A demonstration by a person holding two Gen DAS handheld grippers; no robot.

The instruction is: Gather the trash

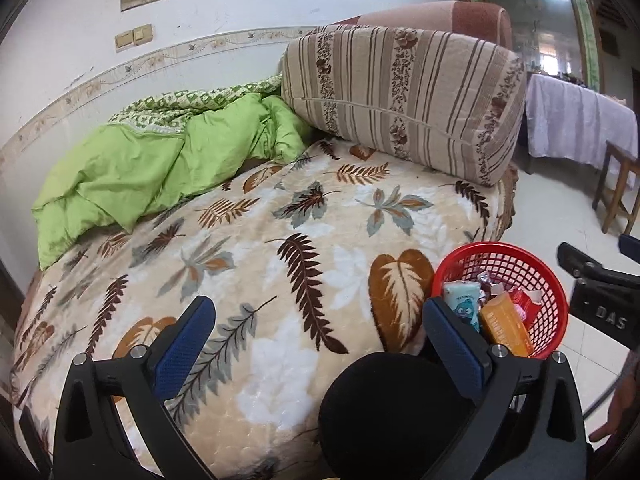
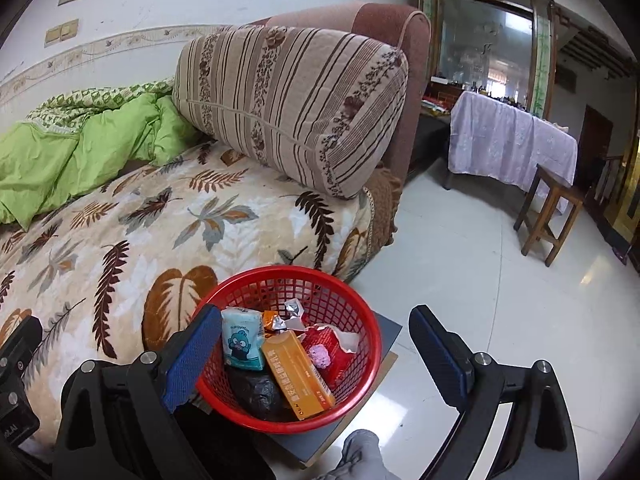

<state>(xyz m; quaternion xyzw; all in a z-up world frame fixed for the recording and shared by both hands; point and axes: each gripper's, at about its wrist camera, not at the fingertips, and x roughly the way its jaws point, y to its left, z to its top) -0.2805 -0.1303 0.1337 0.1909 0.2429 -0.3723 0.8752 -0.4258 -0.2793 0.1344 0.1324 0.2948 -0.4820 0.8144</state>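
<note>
Red basket (image 2: 288, 344) beside the bed (image 2: 132, 240) already holds the trash (image 2: 296, 372); collecting looks nearly done.
Left gripper (image 1: 320, 340) and right gripper (image 2: 316, 352) both hang wide and empty; next, scan the bedcover for leftovers.

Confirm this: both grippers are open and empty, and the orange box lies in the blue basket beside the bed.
One detail is wrong: the basket is red, not blue, as the right wrist view shows. The orange box does lie in it beside the bed, and the left gripper and right gripper are open and empty.
</note>
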